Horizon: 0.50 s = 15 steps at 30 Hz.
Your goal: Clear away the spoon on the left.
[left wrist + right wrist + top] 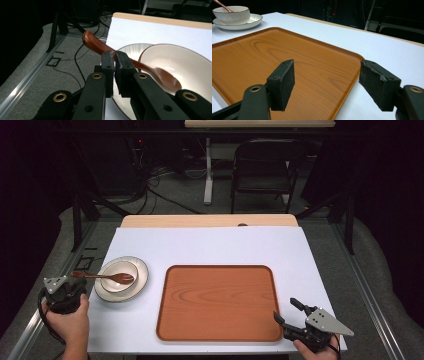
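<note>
Left gripper view has the left hand-held gripper clamped on the spoon handle, its head in the bowl; next likely lifting it out, while the right hand-held gripper waits, jaws apart.

Illumination: overhead, even on the table; surroundings dark.
Glare: soft sheen on the tray beyond the fingers.
Focus: close fingers slightly soft.

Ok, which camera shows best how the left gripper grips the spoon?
The left gripper view: the left gripper is shut on the spoon handle, close up. The high view shows the spoon small, bowl end resting in the bowl. The right gripper view catches just its handle tip.
</note>
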Each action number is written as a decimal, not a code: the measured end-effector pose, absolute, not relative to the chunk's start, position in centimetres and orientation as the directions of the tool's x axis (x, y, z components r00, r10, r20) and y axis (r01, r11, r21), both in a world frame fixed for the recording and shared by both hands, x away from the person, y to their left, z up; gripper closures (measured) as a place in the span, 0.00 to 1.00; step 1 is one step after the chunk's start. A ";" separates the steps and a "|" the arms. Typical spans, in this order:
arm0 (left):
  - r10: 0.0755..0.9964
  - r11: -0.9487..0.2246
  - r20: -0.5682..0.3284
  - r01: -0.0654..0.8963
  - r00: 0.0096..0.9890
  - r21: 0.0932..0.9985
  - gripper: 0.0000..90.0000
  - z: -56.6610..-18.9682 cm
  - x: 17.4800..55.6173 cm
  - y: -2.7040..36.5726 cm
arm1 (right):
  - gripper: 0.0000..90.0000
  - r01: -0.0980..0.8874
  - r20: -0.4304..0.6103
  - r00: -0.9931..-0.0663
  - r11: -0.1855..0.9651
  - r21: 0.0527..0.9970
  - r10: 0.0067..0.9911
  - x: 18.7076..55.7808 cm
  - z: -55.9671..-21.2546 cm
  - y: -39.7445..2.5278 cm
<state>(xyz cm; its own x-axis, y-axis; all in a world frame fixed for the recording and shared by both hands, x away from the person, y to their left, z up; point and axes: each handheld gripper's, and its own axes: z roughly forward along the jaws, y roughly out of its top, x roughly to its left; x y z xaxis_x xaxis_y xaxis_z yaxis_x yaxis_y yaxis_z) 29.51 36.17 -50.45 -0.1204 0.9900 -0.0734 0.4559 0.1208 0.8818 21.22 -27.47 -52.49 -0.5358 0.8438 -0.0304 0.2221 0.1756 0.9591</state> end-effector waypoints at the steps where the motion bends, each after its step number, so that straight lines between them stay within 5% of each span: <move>1: 0.990 0.121 -0.073 0.456 -0.120 0.882 0.95 -50.5 29.5 36.2 | 0.31 0.222 -0.030 -0.536 0.176 0.959 0.844 21.2 -52.5 -27.5; 15: 0.980 0.199 -0.180 0.422 -0.085 0.884 0.89 -50.7 29.1 36.3 | 0.31 0.221 -0.037 -0.534 0.181 0.958 0.845 21.3 -52.5 -27.5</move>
<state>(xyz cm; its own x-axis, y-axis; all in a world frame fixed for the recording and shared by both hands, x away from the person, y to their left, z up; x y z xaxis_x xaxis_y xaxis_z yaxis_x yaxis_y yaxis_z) 29.07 36.32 -50.70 -0.0848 0.9800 -0.1801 0.4225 0.1991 0.8842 21.26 -27.49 -52.53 -0.5335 0.8450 -0.0365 0.2214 0.1812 0.9582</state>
